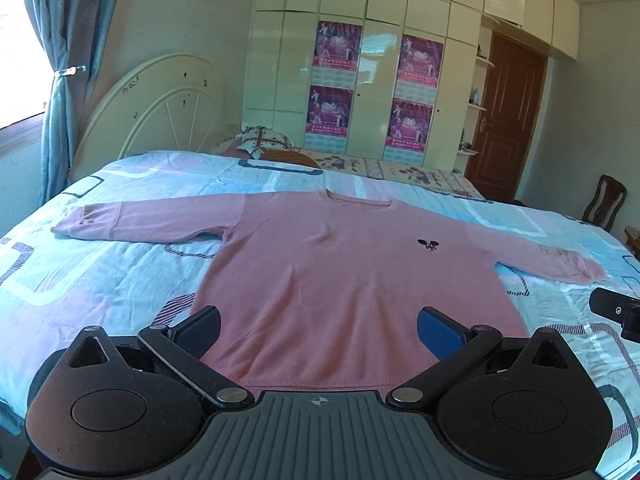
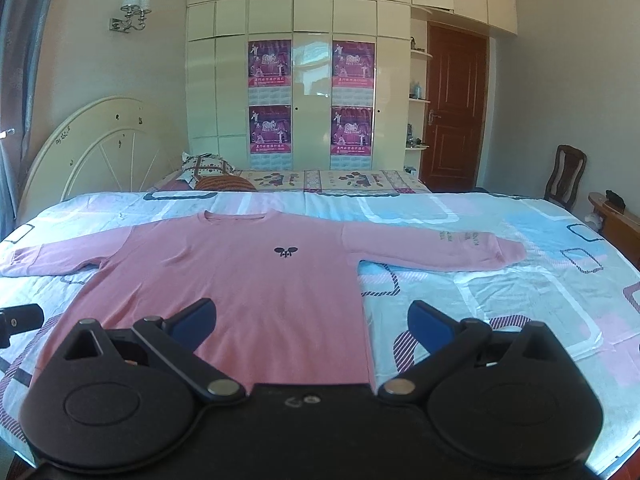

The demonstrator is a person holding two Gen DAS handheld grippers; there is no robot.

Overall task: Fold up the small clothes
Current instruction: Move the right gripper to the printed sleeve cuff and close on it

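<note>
Left wrist view: left tool (image 1: 318,330) gapes unclenched over the pink sweater (image 1: 340,264); right tool (image 2: 312,322) likewise, at the bed's (image 2: 520,288) near edge. Pinching only one knit layer, or bedsheet beneath, risks a crooked fold.

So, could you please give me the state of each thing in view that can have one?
Pink sweater: spread flat on the bed, front up, both sleeves stretched out, unfolded.
Left gripper: open, fingers over the sweater's hem, holding nothing.
Right gripper: open, holding nothing.
Wardrobe doors: shut.
Brown door: shut.
Curtain: tied back.
</note>
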